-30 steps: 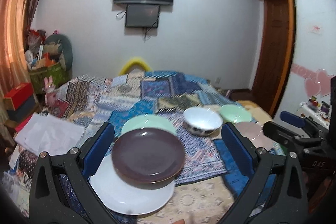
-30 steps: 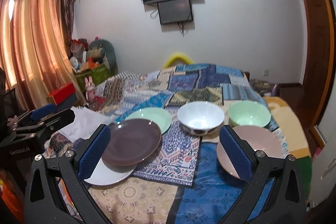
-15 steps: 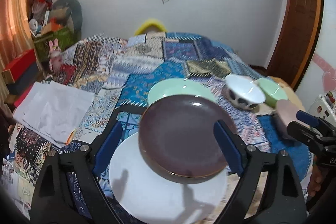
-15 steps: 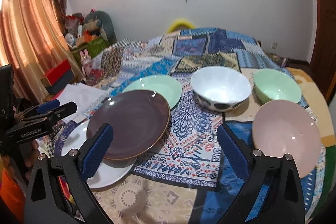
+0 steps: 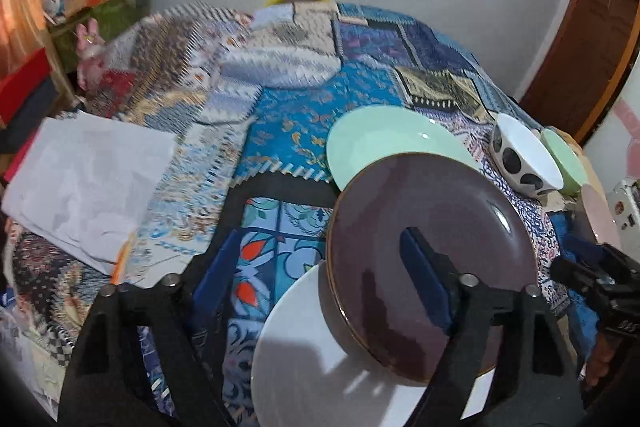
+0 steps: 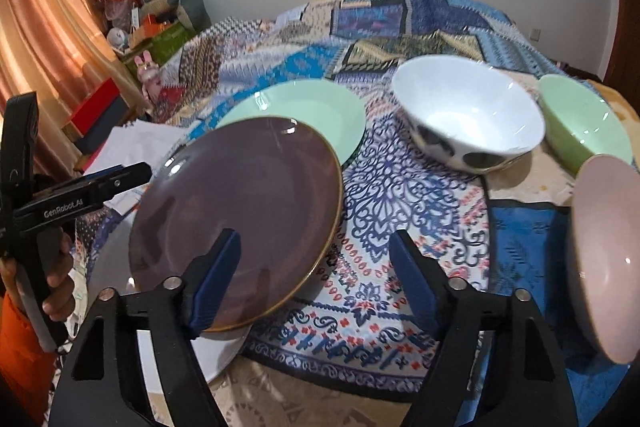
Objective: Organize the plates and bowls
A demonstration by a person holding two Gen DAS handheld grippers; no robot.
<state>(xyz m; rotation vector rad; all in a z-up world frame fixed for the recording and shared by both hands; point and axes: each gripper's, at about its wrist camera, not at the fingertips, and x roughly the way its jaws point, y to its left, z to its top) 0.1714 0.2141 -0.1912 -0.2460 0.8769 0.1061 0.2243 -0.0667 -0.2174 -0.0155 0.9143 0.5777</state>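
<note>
A dark brown plate (image 5: pixel 424 239) (image 6: pixel 240 219) lies tilted on a white plate (image 5: pixel 320 367) (image 6: pixel 216 351), with a mint green plate (image 5: pixel 384 139) (image 6: pixel 304 111) behind it. My left gripper (image 5: pixel 320 279) is open, its right finger over the brown plate, its left finger over the cloth. My right gripper (image 6: pixel 316 275) is open, straddling the brown plate's right edge. A white spotted bowl (image 6: pixel 468 119), a green bowl (image 6: pixel 584 127) and a pink bowl (image 6: pixel 608 255) stand to the right.
All stand on a bed with a patchwork cloth (image 6: pixel 400 187). White paper (image 5: pixel 88 179) lies at the left. A shelf with toys and boxes (image 6: pixel 152 23) stands at the far left by the curtain. The left gripper's handle (image 6: pixel 72 203) shows in the right wrist view.
Both grippers have moved forward and down toward the plates. The left gripper has shifted left, so its right finger now lies over the brown plate. The right gripper's left finger now overlaps that plate.
</note>
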